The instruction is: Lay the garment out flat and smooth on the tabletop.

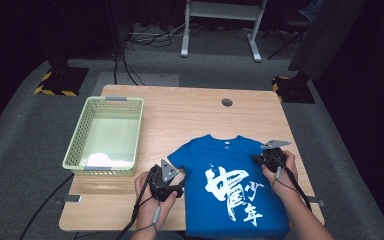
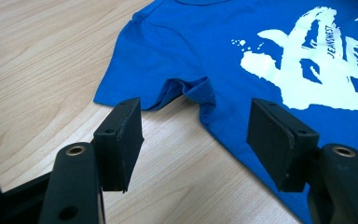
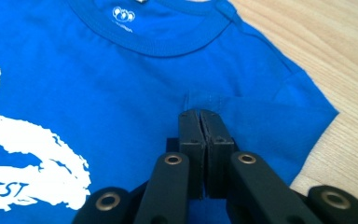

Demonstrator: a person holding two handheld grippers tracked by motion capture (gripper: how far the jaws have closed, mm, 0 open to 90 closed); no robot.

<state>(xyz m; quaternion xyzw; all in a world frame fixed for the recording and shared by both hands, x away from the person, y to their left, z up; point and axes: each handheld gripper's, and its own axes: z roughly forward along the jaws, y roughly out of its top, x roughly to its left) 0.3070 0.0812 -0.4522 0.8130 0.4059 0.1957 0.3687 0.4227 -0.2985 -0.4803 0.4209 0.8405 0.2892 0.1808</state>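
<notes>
A blue T-shirt [image 1: 195, 160] with a white brush-style print lies flat, front up, on the wooden table [image 1: 180, 115], collar toward the far side. My left gripper [image 1: 180, 186] sits at the shirt's left sleeve. In the left gripper view it [image 2: 196, 123] is open, and the rumpled underarm edge of the T-shirt [image 2: 177, 46] lies just beyond the gap. My right gripper [image 1: 259, 160] rests on the shirt's right shoulder. In the right gripper view it [image 3: 199, 114] is shut, with a small pucker of T-shirt [image 3: 121, 84] fabric pinched at its tips, below the collar.
A pale green plastic basket [image 1: 77, 135] stands at the table's left with something white [image 1: 105, 160] in its near end. A round cable hole [image 1: 227, 102] is near the far edge. Bare wood lies between basket and shirt.
</notes>
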